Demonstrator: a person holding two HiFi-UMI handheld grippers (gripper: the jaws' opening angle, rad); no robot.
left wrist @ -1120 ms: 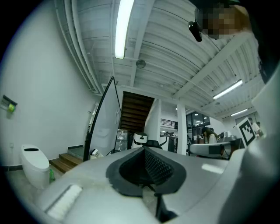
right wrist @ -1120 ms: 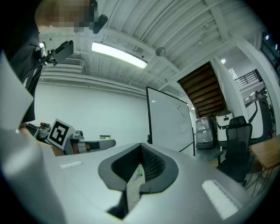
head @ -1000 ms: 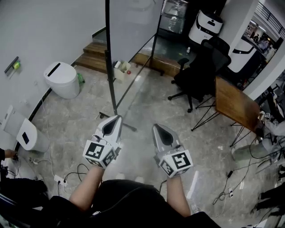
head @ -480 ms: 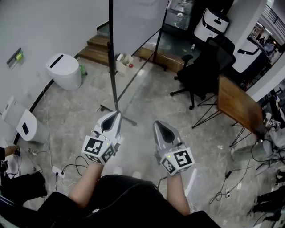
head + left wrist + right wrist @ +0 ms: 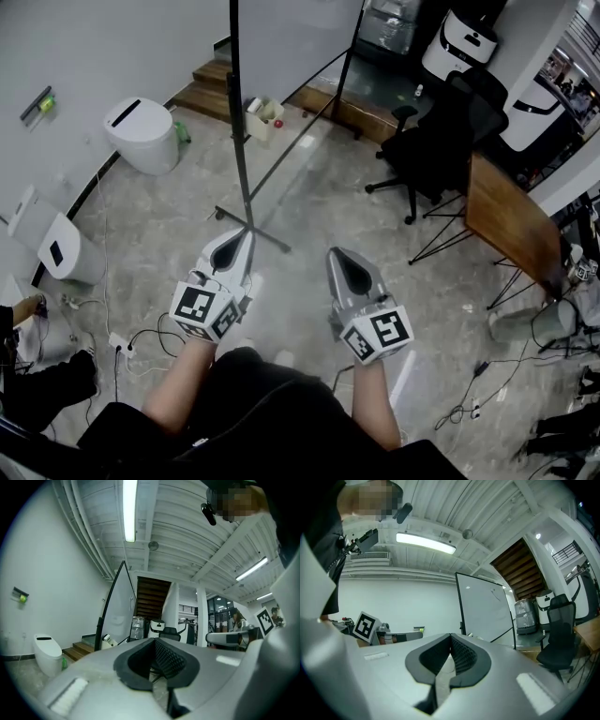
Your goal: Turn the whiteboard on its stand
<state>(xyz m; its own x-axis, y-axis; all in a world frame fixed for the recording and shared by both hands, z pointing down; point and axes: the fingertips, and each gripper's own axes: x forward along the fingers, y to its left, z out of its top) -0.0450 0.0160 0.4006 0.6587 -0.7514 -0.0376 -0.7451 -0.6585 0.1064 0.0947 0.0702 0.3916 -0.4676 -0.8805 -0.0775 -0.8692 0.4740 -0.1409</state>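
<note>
Where the whiteboard point(image 5: 292, 37) stands, a box point(image 5: 260, 123) holds a red thing point(image 5: 278, 123).

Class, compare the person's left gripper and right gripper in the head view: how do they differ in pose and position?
The left gripper angles rightward; the right gripper angles leftward, so they converge. The left gripper appears over the stand foot; the right gripper appears over bare floor. Both are shut and hold nothing.

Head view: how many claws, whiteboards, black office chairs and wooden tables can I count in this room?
claws: 2 (left claw, right claw)
whiteboard: 1
black office chair: 1
wooden table: 1
total: 5
</note>
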